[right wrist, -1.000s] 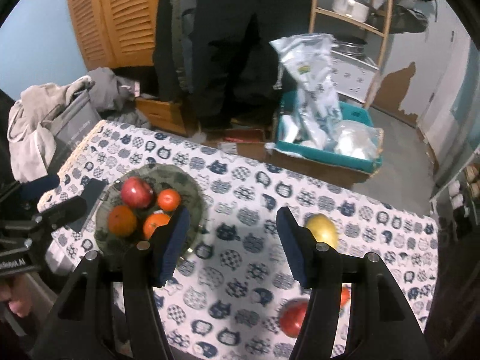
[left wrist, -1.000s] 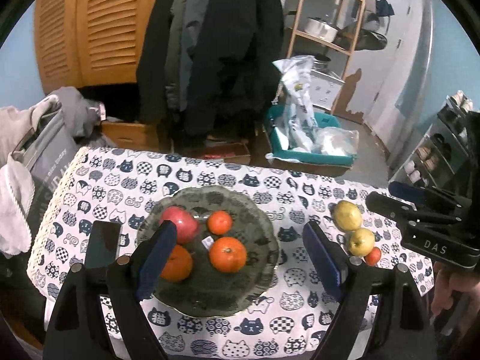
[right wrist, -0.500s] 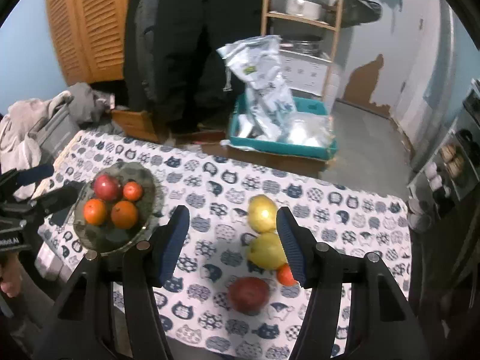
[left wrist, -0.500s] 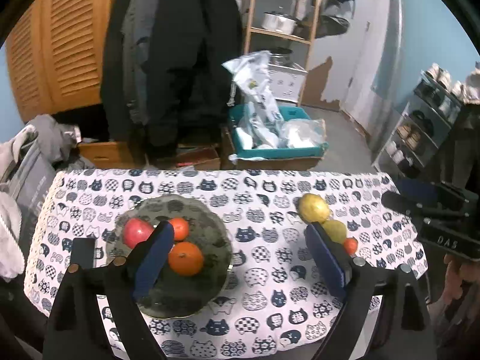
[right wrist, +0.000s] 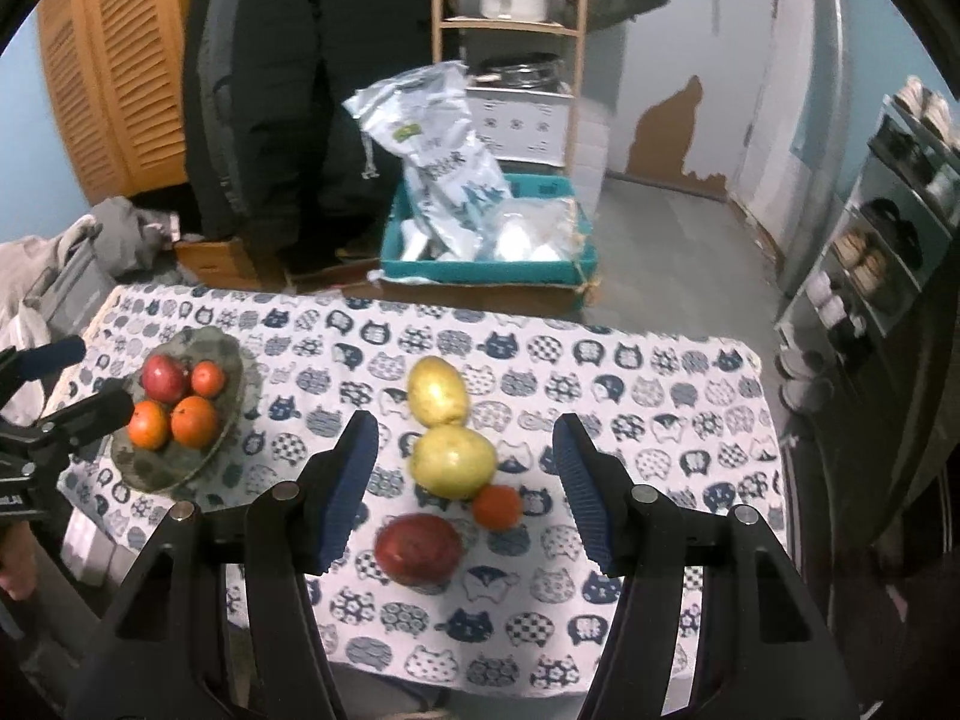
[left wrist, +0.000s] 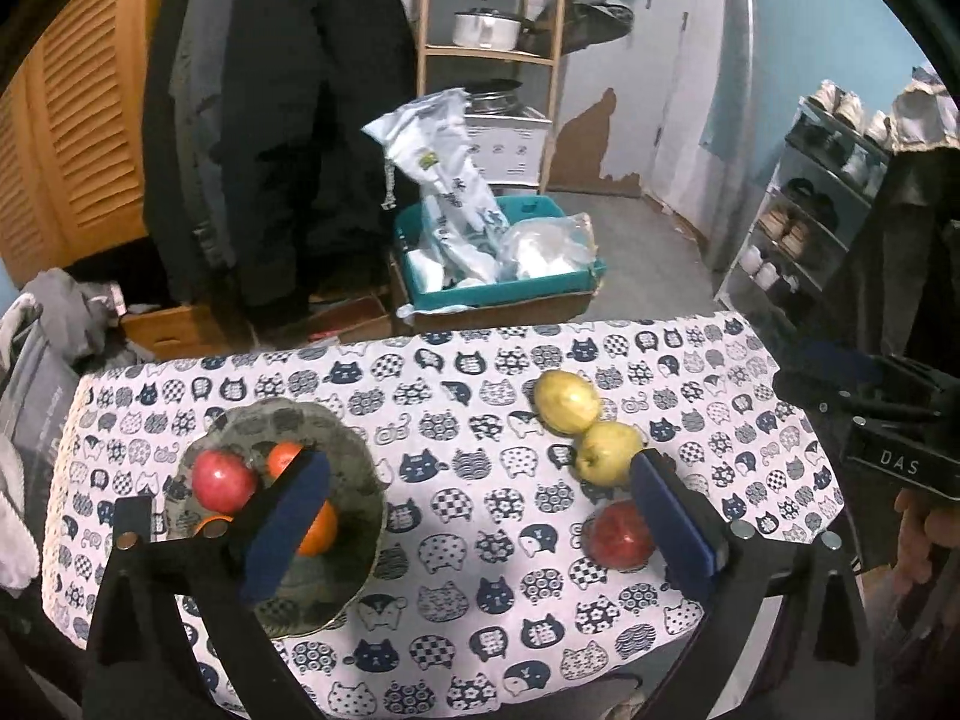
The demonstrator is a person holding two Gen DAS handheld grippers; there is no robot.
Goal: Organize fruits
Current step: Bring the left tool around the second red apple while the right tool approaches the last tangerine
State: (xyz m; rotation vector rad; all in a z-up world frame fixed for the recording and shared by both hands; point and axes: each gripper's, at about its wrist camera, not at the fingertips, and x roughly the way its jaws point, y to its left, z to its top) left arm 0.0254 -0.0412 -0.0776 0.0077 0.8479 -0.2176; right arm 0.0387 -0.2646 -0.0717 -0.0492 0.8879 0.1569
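A dark glass plate (left wrist: 336,594) (right wrist: 162,474) at the table's left end holds a red apple (left wrist: 222,480) (right wrist: 162,375) and three oranges (right wrist: 193,420). Loose on the cat-print cloth lie a yellow pear (right wrist: 438,390) (left wrist: 567,402), a green apple (right wrist: 453,462) (left wrist: 606,450), a small orange (right wrist: 497,505) and a red apple (right wrist: 420,546) (left wrist: 618,534). My right gripper (right wrist: 465,492) hovers open above this loose group, touching none of it. My left gripper (left wrist: 480,522) hangs between plate and loose fruit, jaws opening, nothing between them.
The table's far edge drops to the floor, where a teal crate (left wrist: 498,288) with plastic bags stands. Dark coats (left wrist: 288,120) hang behind. A shoe rack (left wrist: 810,228) is at the right, a clothes pile (left wrist: 36,360) at the left.
Both grippers have swung right, from over the plate toward the loose fruit. The left jaws have spread wider. The right jaws keep the same gap.
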